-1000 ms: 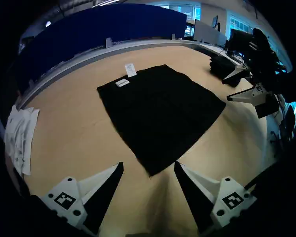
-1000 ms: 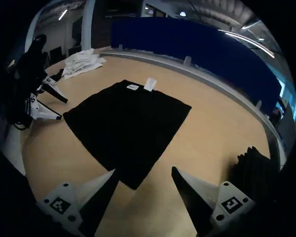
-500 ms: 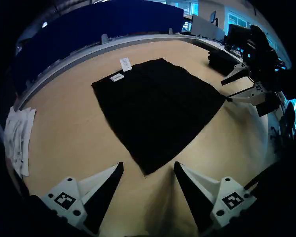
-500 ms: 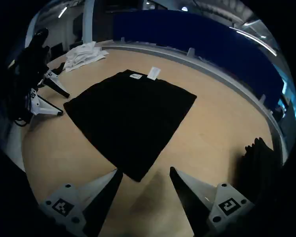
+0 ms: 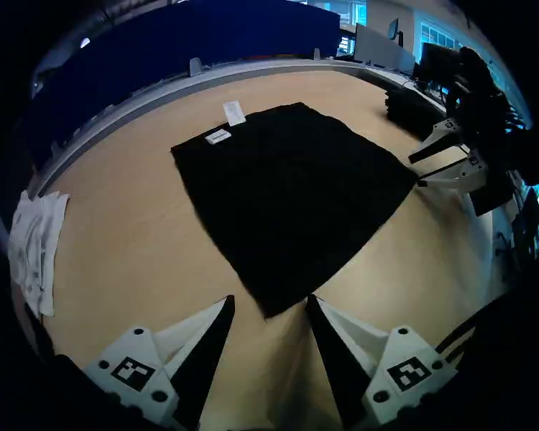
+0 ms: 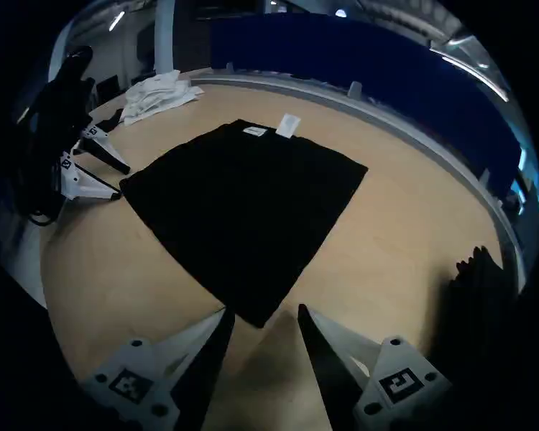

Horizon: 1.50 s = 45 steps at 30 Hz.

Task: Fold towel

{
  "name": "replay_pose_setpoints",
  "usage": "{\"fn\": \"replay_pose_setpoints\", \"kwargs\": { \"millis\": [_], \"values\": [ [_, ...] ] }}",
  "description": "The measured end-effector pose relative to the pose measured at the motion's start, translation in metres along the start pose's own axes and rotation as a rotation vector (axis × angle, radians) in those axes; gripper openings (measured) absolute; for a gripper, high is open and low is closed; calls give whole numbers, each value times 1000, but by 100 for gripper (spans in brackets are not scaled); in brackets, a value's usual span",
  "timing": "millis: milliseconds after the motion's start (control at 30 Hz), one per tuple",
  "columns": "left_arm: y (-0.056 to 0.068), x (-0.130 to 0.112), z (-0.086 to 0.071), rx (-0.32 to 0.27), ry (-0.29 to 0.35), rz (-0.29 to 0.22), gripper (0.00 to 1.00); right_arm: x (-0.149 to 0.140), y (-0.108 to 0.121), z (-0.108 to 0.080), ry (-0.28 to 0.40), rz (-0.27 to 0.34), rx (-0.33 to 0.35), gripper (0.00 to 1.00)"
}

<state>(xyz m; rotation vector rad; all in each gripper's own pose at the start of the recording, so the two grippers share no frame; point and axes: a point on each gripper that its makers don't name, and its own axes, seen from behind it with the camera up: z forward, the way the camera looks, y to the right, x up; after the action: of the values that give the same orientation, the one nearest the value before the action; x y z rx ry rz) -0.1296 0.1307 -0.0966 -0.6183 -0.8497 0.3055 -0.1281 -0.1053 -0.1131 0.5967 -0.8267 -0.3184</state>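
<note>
Jaws narrower than a moment ago, the left hand-held gripper (image 5: 269,297) and right hand-held gripper (image 6: 265,309), part-open and empty, each straddle a near corner of the black towel (image 5: 291,187) spread flat on the tabletop (image 5: 126,230).

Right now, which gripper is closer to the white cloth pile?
Left. The left gripper hovers at the black towel's corner nearest the white cloth pile; the right gripper is at another corner, farther off.

wood tabletop (image 5: 126,215), blue partition (image 5: 197,36) behind, ceiling light strip (image 6: 471,72), perhaps windows (image 5: 427,32) beyond
</note>
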Motion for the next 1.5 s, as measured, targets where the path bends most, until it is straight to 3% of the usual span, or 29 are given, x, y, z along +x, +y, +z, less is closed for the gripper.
{"fn": "replay_pose_setpoints", "kwargs": {
  "millis": [267,667,800,1000,1500],
  "values": [
    [2,-1,1,4,-2,-4,65,-6,-5,0,-14,1,21,55],
    [5,-3,0,4,-14,-9,45,-6,-11,1,-16,18,49,37],
    [2,-4,0,7,-21,-21,33,-6,-10,1,-18,25,47,23],
    [-4,-3,1,25,-28,-40,12,-6,-8,1,-25,44,48,15],
    [5,1,-6,-2,-27,-93,8,6,-4,-9,-9,71,48,11]
  ]
}}
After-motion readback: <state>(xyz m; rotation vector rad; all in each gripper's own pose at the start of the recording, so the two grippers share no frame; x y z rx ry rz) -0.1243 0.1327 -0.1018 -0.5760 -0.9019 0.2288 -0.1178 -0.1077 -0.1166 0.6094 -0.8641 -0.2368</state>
